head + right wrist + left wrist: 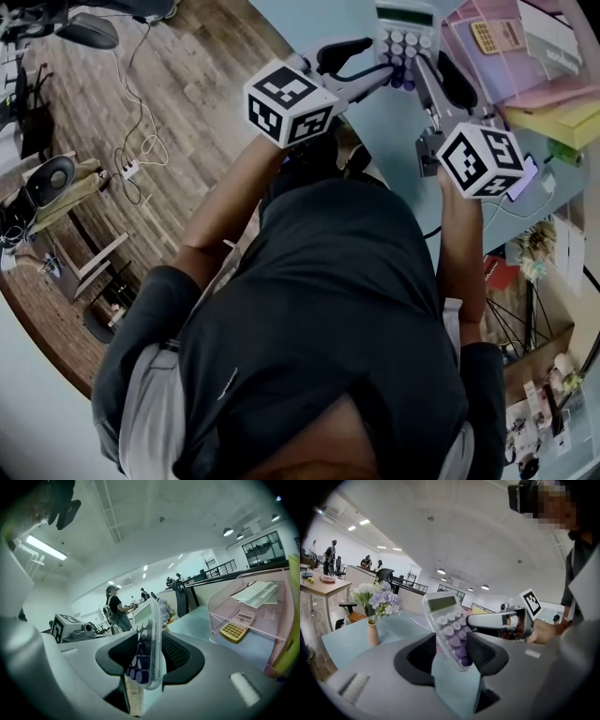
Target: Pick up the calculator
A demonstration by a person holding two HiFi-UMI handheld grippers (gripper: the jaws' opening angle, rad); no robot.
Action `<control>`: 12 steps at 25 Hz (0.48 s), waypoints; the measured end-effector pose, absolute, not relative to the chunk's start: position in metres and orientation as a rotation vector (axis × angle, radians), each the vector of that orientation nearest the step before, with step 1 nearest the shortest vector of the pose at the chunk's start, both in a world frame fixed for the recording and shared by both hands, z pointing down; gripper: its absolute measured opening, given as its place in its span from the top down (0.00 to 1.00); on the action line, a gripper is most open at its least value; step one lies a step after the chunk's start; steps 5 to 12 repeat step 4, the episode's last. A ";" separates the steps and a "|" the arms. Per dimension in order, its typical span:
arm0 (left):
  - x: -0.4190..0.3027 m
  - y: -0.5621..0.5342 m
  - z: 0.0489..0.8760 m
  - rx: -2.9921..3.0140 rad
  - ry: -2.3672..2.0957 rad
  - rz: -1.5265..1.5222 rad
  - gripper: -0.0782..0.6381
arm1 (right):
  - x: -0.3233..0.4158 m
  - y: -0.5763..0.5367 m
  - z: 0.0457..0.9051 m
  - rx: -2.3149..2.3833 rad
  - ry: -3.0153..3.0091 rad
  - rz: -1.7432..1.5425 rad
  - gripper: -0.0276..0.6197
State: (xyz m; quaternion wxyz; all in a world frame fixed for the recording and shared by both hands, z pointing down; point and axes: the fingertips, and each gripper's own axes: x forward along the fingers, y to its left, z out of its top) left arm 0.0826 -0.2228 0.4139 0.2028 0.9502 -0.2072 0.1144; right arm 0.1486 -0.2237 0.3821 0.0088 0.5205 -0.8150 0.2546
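Note:
A clear calculator [405, 37] with a green display and purple round keys is lifted off the pale blue table [384, 131], at the top of the head view. My left gripper [380, 59] is shut on its left side and my right gripper [428, 59] on its right side. In the left gripper view the calculator [449, 626] stands tilted between the black pads of my left gripper [452, 654], with the right gripper's finger [494, 620] against its far edge. The right gripper view shows the calculator [147, 641] edge-on inside my right gripper [149, 657].
A pink mesh tray [525, 70] at the table's right holds a small yellow calculator [495, 36] and papers. A yellow folder [555, 120] lies beside it. A vase of flowers [372, 609] stands on the table's far left. Wooden floor with cables lies left.

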 end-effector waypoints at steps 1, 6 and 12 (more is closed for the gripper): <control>0.082 -0.220 0.411 2.656 -0.578 0.315 0.56 | 0.148 -0.221 0.379 1.626 -2.548 0.789 0.71; 0.082 -0.211 0.401 2.668 -0.578 0.304 0.56 | 0.148 -0.211 0.371 1.629 -2.552 0.777 0.71; 0.082 -0.211 0.401 2.668 -0.578 0.304 0.56 | 0.148 -0.211 0.371 1.629 -2.552 0.777 0.71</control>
